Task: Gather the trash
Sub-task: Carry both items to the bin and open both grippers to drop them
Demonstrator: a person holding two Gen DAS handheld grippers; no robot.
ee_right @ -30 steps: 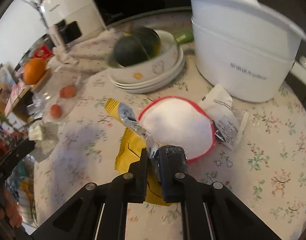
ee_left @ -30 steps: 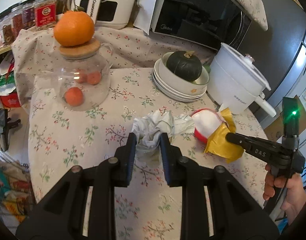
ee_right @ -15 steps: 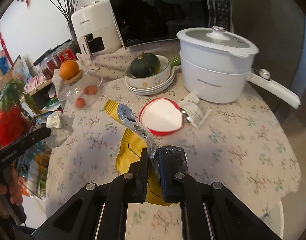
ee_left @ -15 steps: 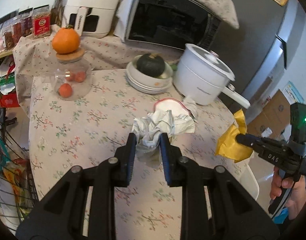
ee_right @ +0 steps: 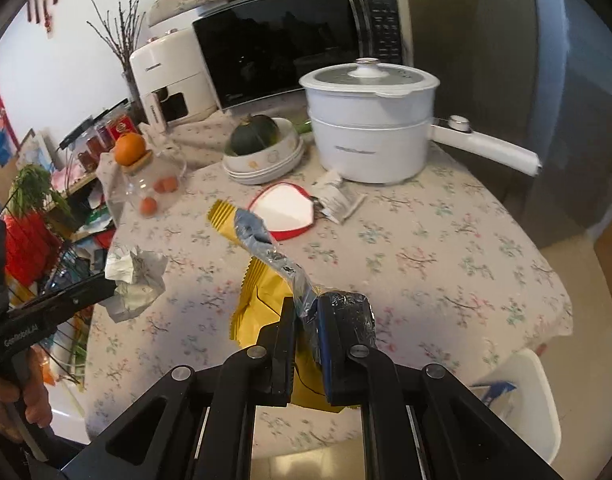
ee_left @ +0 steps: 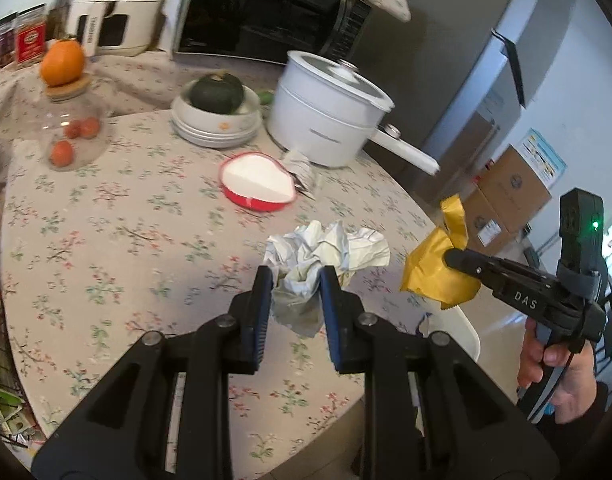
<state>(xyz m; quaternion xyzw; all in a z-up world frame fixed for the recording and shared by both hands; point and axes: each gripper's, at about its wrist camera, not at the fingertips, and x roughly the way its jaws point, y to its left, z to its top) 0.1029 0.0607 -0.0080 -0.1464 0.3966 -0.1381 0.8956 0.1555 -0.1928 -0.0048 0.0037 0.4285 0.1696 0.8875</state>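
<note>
My left gripper [ee_left: 297, 280] is shut on a crumpled white paper wad [ee_left: 325, 252] and holds it above the near part of the floral table [ee_left: 118, 240]. The wad also shows in the right wrist view [ee_right: 136, 276]. My right gripper [ee_right: 306, 312] is shut on a yellow snack wrapper [ee_right: 262, 300] with a clear plastic strip, held above the table's near edge. The wrapper also shows in the left wrist view [ee_left: 437, 276], off the table's right side. A red-rimmed white lid [ee_left: 258, 182] and a small crumpled receipt [ee_right: 337, 200] lie on the table.
A white electric pot [ee_left: 325, 112] with a long handle, stacked plates with a dark squash [ee_left: 216, 94], and a glass jar topped by an orange [ee_left: 64, 64] stand at the back. A microwave [ee_right: 298, 40] sits behind. A white bin rim [ee_right: 521, 396] shows below the table's edge.
Both grippers have pulled back from the table and lifted, each keeping its trash. The yellow wrapper has left the lid's side and now hangs off the table's right edge.
</note>
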